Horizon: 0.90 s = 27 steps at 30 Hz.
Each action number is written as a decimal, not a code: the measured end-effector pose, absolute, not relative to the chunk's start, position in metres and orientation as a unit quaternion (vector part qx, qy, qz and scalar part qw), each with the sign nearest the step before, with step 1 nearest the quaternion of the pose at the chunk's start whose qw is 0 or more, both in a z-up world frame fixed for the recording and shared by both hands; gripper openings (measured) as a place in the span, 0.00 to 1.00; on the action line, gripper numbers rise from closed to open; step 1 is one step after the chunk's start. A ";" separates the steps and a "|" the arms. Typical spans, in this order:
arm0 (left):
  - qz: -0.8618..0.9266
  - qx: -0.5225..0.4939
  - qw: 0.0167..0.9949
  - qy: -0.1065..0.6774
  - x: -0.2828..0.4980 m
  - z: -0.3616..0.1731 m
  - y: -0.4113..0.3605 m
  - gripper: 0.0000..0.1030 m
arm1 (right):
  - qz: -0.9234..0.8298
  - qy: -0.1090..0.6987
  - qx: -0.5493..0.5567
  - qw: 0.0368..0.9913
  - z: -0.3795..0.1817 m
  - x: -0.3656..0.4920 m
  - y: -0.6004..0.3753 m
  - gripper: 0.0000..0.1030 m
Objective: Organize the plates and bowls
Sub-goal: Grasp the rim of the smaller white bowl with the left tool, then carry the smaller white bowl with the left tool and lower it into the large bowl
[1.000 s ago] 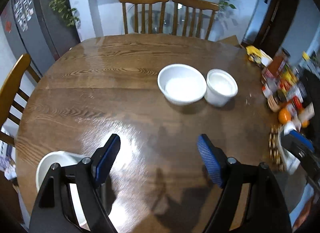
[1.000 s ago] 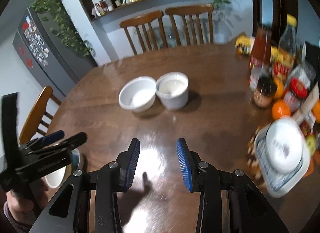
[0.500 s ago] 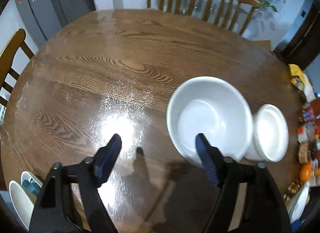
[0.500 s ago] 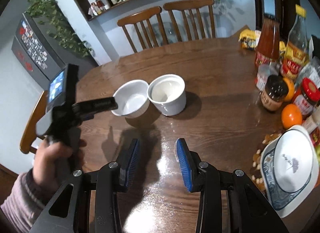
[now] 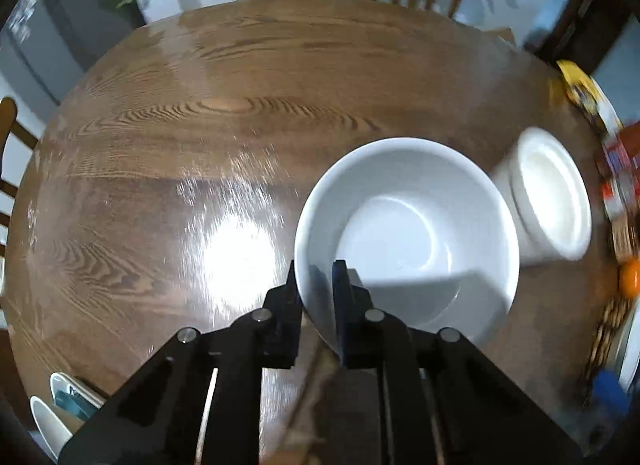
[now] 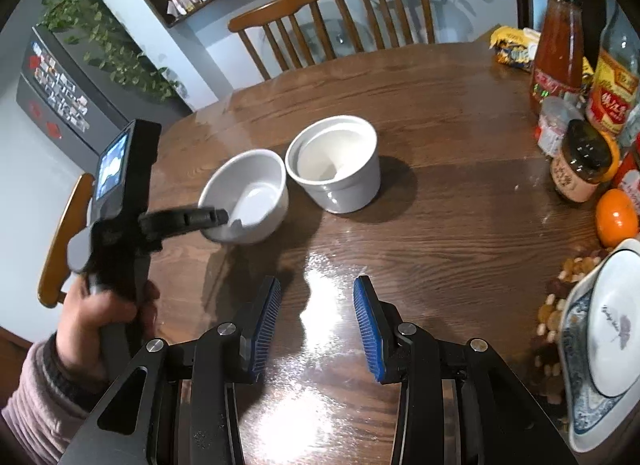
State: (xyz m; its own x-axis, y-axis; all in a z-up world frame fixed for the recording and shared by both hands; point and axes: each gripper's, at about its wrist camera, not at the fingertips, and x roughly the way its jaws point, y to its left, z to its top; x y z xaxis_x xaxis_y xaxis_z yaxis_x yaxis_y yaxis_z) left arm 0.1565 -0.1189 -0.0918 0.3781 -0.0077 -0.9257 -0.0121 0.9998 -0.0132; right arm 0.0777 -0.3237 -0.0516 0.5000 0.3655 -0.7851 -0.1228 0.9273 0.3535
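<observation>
Left tongs (image 5: 317, 285), jaws just closed, pinch the white ceramic bowl's (image 5: 408, 233) near rim; right tongs (image 6: 316, 319) spread, empty. Glazed rim may slip; a lift could knock the touching white ramekin (image 5: 548, 201).

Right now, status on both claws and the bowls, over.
Left claw just closed on white bowl rim. Right claw open, empty, over bare table. Second bowl close beside the first.

Dim indoor light, overhead glare on the glossy table (image 5: 224, 257), motion blur at left-wrist edges, fisheye-bent rims
</observation>
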 end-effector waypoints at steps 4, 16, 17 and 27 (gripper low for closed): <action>-0.034 0.014 0.824 0.566 0.118 -0.095 -0.121 0.12 | 0.151 0.489 0.137 0.848 -0.061 0.082 -0.319 0.38; -0.067 0.031 0.817 0.572 0.046 -0.100 -0.117 0.12 | 0.161 0.545 0.105 0.816 -0.101 0.079 -0.291 0.38; -0.066 0.031 0.817 0.571 0.046 -0.099 -0.118 0.12 | 0.164 0.545 0.105 0.815 -0.102 0.078 -0.290 0.38; -0.063 0.029 0.822 0.566 0.039 -0.100 -0.117 0.12 | 0.183 0.543 0.094 0.814 -0.099 0.069 -0.279 0.10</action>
